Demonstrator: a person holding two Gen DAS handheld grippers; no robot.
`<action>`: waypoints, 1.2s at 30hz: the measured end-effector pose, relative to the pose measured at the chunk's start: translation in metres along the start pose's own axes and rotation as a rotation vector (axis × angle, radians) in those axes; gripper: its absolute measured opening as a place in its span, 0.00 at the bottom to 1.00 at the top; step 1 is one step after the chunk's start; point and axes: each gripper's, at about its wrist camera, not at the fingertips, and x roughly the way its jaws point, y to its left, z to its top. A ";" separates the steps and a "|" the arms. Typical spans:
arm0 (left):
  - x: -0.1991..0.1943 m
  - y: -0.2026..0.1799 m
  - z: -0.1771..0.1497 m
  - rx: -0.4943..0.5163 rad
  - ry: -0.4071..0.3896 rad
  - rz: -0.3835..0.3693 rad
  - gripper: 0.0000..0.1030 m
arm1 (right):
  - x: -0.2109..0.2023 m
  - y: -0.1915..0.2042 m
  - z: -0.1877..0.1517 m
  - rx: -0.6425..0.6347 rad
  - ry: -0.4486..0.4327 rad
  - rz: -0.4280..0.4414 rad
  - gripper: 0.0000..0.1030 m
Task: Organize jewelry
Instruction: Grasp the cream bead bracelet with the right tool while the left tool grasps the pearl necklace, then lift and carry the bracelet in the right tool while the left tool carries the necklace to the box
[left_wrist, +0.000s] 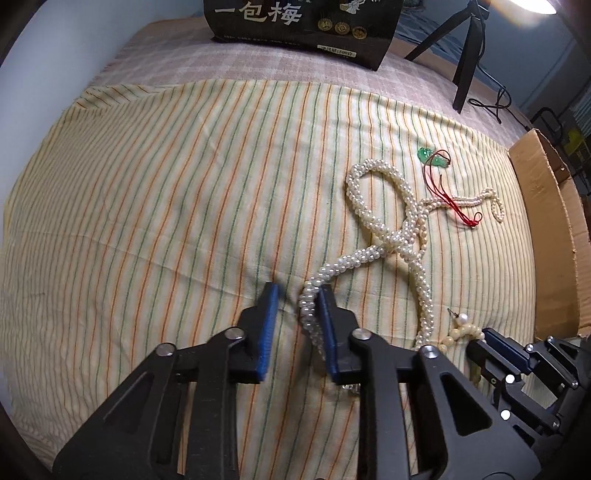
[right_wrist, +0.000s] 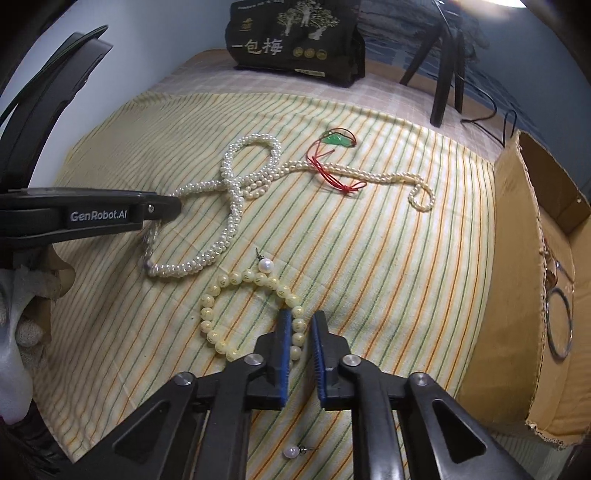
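A thick woven pearl necklace (left_wrist: 373, 221) lies looped on the striped cloth (left_wrist: 166, 203); it also shows in the right wrist view (right_wrist: 236, 206). My left gripper (left_wrist: 298, 295) is open, with the necklace's near end lying between its pads. My right gripper (right_wrist: 300, 325) is open around a cream bead bracelet (right_wrist: 221, 284). A thin pearl strand (right_wrist: 369, 173), a green pendant on red cord (right_wrist: 334, 140) and two pearl earrings (right_wrist: 265, 264) (right_wrist: 291, 451) lie nearby.
An open cardboard box (right_wrist: 517, 295) stands at the right with a metal bangle (right_wrist: 559, 325) inside. A black snack bag (right_wrist: 295, 40) and tripod legs (right_wrist: 447, 74) stand at the back.
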 end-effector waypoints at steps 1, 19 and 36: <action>0.000 0.000 0.001 -0.002 -0.003 -0.002 0.10 | 0.000 0.001 0.000 -0.007 -0.002 -0.005 0.05; -0.064 0.025 0.012 -0.158 -0.093 -0.248 0.05 | -0.041 -0.004 0.007 0.082 -0.107 0.117 0.05; -0.132 0.024 0.031 -0.190 -0.219 -0.412 0.05 | -0.091 -0.020 0.020 0.141 -0.238 0.149 0.05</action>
